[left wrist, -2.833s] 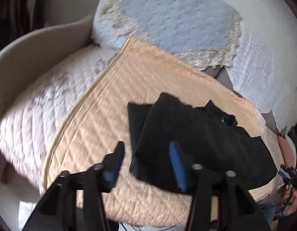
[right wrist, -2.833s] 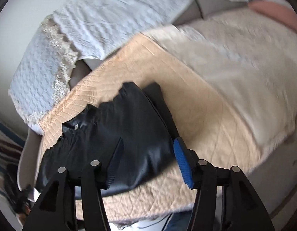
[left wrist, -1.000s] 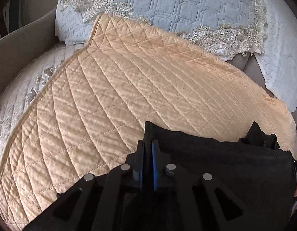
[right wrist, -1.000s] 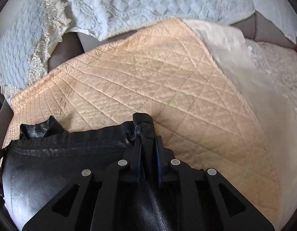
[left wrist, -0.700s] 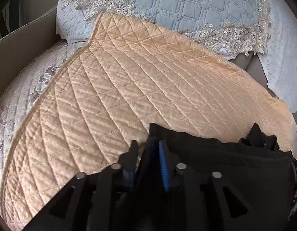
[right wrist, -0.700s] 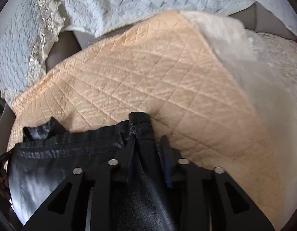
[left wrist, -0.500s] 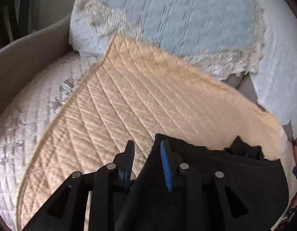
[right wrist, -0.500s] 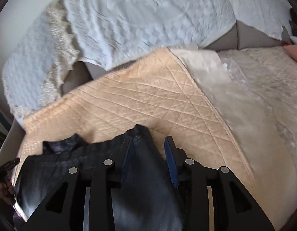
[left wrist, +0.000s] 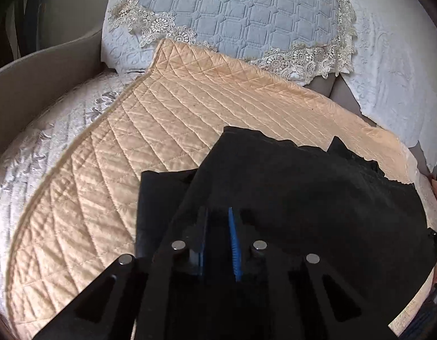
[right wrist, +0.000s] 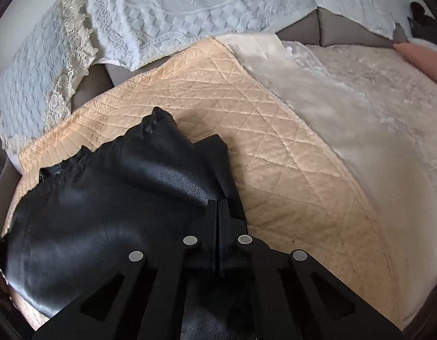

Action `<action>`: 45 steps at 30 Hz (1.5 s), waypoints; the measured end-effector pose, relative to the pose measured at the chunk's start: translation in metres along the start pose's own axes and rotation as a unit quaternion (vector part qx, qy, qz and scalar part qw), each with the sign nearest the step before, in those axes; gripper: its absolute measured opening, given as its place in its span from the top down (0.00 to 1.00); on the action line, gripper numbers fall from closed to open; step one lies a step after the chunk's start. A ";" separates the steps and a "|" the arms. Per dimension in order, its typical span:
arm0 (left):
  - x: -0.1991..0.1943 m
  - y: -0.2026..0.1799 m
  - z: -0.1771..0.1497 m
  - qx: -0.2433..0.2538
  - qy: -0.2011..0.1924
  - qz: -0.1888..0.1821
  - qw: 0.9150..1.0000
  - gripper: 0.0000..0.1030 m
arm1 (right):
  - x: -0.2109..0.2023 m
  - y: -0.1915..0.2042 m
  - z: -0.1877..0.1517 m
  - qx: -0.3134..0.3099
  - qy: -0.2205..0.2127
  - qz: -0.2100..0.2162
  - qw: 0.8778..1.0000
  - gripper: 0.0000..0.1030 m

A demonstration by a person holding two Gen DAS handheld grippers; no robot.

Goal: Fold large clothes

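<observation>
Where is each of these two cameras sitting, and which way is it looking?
Left wrist: rides the left tongs, looking forward and down over the black garment toward a lace-edged blue cushion.
Right wrist: rides the shut right tongs, facing the white throw.
Shared: the garment and the peach quilted mat; no hand shows.

Both wrist cameras look steeply down along their own fingers, from close above the near edge of the peach quilted mat (left wrist: 167, 130). The left view faces its left half and the blue lace-edged cushion (left wrist: 241, 14) behind; the right view faces its right half (right wrist: 275, 153). Both share the black garment (right wrist: 110, 198) lying on that mat.
</observation>
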State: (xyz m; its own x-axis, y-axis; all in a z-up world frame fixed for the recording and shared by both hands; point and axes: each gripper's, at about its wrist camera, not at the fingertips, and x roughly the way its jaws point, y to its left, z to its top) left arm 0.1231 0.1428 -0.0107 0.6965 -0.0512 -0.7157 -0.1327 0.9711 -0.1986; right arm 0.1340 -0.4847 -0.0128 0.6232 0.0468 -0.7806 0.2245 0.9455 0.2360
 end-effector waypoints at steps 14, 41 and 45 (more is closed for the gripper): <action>-0.043 -0.084 -0.073 0.088 -0.014 -0.052 0.995 0.80 | -0.054 0.104 -0.056 -0.080 -0.018 0.082 0.993 0.79; -0.078 -0.018 -0.031 0.018 -0.072 -0.007 0.997 0.47 | -0.082 0.068 -0.050 0.030 -0.079 0.063 0.994 0.70; -0.067 0.001 -0.013 0.008 -0.068 0.014 0.998 0.43 | -0.090 0.126 -0.064 -0.038 -0.078 0.089 0.992 0.70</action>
State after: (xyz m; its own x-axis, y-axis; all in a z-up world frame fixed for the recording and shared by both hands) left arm 0.0668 0.1442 0.0281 0.7820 0.0068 -0.6232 -0.1433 0.9751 -0.1691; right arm 0.0584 -0.3495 0.0499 0.7581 0.1698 -0.6297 0.0472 0.9487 0.3126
